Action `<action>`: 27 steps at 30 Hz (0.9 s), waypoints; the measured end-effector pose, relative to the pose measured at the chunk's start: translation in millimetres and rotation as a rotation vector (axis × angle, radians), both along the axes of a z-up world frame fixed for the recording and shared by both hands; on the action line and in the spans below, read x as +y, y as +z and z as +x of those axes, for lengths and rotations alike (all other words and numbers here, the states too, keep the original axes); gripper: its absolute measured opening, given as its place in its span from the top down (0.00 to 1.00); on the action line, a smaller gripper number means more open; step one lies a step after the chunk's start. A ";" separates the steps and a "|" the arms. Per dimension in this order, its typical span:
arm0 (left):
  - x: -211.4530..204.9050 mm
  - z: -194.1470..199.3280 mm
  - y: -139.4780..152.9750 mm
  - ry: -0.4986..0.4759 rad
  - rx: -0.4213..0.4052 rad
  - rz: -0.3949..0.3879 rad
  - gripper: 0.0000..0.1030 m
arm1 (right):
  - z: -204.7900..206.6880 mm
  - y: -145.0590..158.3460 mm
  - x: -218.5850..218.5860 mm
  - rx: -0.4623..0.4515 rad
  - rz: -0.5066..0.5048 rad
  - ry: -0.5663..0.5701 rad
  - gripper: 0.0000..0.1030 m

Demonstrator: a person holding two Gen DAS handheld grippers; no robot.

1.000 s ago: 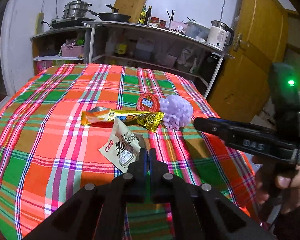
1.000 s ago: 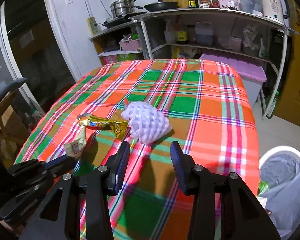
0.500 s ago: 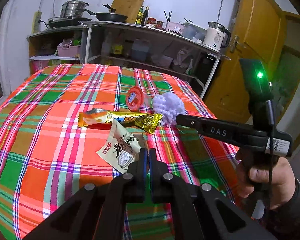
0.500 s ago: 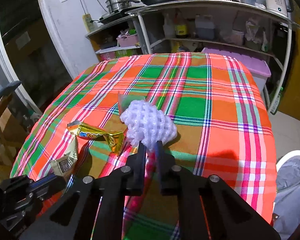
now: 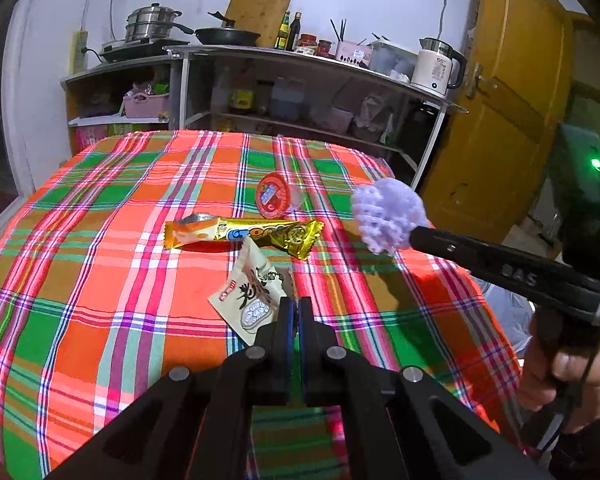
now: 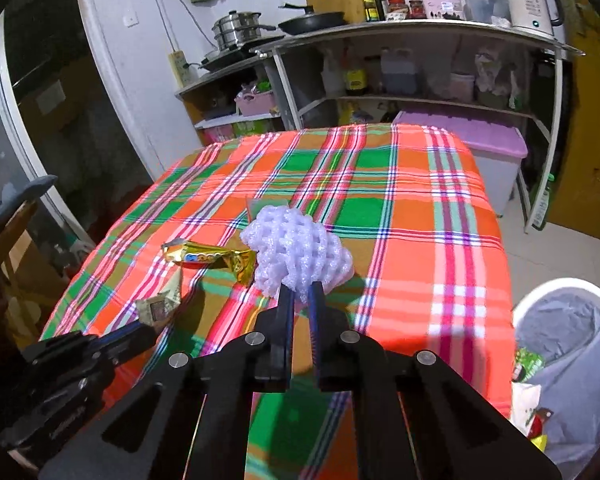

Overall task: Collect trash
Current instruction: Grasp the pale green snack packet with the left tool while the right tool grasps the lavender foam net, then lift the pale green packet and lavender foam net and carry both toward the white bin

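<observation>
Here the pale lilac foam fruit net (image 6: 298,254), bunched into a ball, is pinched at its near edge by the right tool (image 6: 300,300), whose two fingers are clamped on it. In the left wrist view the net (image 5: 388,216) hangs at the tip of that long black tool, raised off the cloth over the right edge of the counter (image 5: 100,240), which wears an orange, green and pink plaid cloth. The person's right hand (image 5: 568,376) grips the handle low at the right, so the tool reaches in sideways, roughly level.

The left tool (image 5: 294,308) points forward from the near edge, its fingers pressed together with nothing visibly between them; their tips lie just beside the lower corner of a cream paper snack packet with black lettering (image 5: 254,288).

Three pieces of trash lie on the cloth: that packet, one gold foil candy-bar wrapper (image 5: 240,234) lying crosswise just behind it, and one round red-lidded plastic cup (image 5: 274,200) tipped on its side behind the wrapper.

One white bin lined with a grey bag (image 6: 568,344) stands on the floor off the counter's right near corner, with some litter inside.
</observation>
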State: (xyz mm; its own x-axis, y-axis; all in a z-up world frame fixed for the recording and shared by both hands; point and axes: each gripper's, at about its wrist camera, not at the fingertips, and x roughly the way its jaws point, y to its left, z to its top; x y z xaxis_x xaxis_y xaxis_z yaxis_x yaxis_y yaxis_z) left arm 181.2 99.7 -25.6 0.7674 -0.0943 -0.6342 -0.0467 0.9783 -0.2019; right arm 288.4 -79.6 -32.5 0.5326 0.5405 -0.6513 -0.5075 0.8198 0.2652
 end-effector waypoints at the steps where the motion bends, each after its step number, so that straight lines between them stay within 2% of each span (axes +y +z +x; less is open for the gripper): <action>1: -1.9 -2.0 2.0 -0.002 -0.005 0.002 0.98 | -4.4 2.5 -4.3 -0.004 0.005 -0.004 0.93; 19: -49.3 -30.6 46.7 -0.082 -0.104 0.029 0.98 | -57.4 25.3 -86.1 -0.042 0.055 -0.111 0.93; 27: -21.1 -36.2 41.8 0.008 -0.090 0.038 0.98 | -61.6 19.6 -103.8 -0.025 0.070 -0.130 0.93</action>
